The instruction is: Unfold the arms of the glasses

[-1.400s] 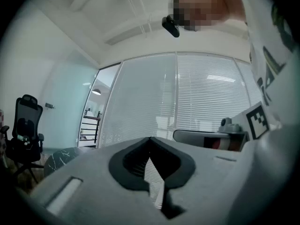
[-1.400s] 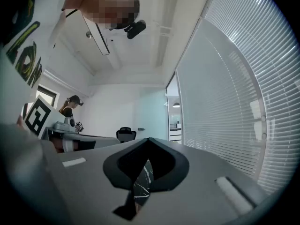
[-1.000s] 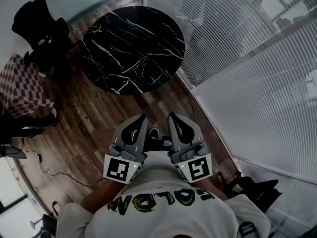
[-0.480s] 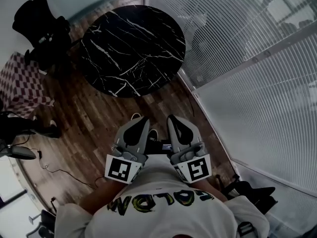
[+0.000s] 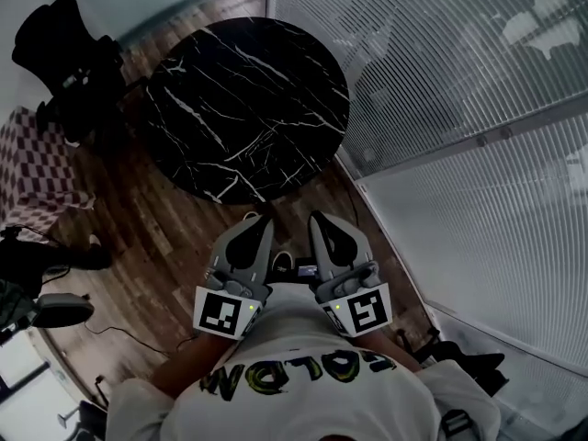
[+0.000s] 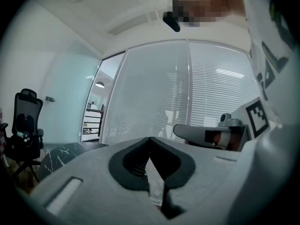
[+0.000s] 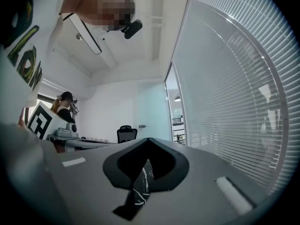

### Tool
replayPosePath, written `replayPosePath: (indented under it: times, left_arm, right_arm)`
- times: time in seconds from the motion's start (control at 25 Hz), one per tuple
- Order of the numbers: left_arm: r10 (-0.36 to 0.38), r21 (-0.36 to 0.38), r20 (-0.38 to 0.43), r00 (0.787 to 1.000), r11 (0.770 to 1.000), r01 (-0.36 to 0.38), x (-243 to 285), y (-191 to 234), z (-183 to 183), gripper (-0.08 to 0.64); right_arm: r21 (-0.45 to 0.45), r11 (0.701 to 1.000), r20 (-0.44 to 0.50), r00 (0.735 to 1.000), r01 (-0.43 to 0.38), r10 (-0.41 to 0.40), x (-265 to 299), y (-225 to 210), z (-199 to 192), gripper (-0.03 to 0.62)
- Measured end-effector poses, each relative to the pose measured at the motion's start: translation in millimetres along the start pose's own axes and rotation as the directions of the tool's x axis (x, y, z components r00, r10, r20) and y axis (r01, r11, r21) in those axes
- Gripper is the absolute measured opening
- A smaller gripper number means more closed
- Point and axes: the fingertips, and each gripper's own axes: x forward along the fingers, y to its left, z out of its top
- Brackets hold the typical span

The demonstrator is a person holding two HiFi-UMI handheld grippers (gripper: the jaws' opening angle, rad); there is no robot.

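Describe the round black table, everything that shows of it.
The round table has a glossy black top with white veins, like polished marble. It stands level on the wooden plank floor, ahead of the person and close beside the white blinds. No object can be made out on its top. The top hides its base. A black office chair stands off its far left edge.

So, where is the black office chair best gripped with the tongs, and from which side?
Probably the headrest of the black office chair: it stands up narrow above the wide backrest. Come down from above, across its top edge.
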Motion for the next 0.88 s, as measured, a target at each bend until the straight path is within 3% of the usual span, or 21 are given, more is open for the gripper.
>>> replayPosePath:
  times: [0.28,0.44,0.88]
  left_arm:
    - [0.011,-0.031,0.033,0.999,0.999,-0.010,21.1,78.2,28.2,0.002]
    - [-0.018,-0.023,0.013,1.000,1.000,0.018,29.3,110.6,30.0,0.002]
    - [-0.060,-0.023,-0.010,0.998,0.998,0.060,68.1,125.1,39.1,0.002]
  right_arm:
    - [-0.037,0.999,-0.012,1.000,-0.018,0.017,82.9,12.5,6.0,0.000]
    - [-0.049,0.999,-0.025,1.000,0.005,-0.006,113.1,15.3,2.4,0.000]
    - [-0.046,0.997,-0.050,0.997,0.058,-0.061,139.7,-18.0,-1.6,0.000]
